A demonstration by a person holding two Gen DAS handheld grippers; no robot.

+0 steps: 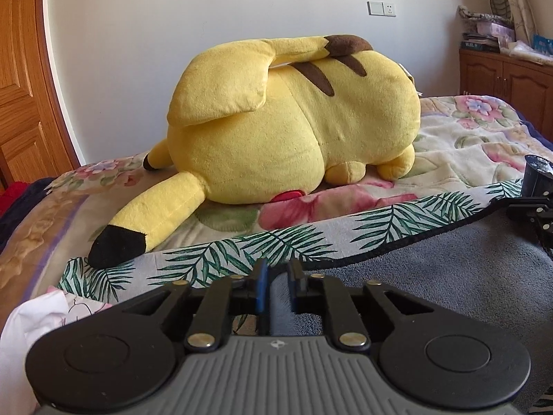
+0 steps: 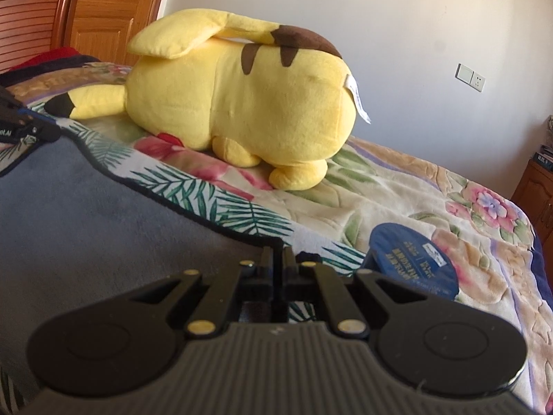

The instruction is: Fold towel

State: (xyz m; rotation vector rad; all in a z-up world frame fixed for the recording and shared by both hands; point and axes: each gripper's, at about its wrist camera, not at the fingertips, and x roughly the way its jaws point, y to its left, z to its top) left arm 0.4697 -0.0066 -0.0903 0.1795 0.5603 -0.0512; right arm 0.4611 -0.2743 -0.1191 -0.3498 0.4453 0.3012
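The towel (image 1: 432, 263) has a grey back and a palm-leaf printed face; it lies on the bed with its grey side folded up over the printed side. My left gripper (image 1: 278, 269) is shut on the towel's black-trimmed edge near its left end. My right gripper (image 2: 278, 252) is shut on the same edge (image 2: 262, 240) at the right end. The towel (image 2: 86, 207) spreads to the left in the right wrist view. The right gripper's body (image 1: 535, 190) shows at the right edge of the left wrist view; the left gripper (image 2: 20, 124) shows at the left edge of the right wrist view.
A big yellow plush toy (image 1: 293, 121) lies on the floral blanket (image 1: 466, 145) just beyond the towel. A round dark blue lid (image 2: 413, 263) lies right of my right gripper. A wooden door (image 1: 20, 86) stands left, a wooden cabinet (image 1: 501, 76) right. White cloth (image 1: 38, 314) lies low left.
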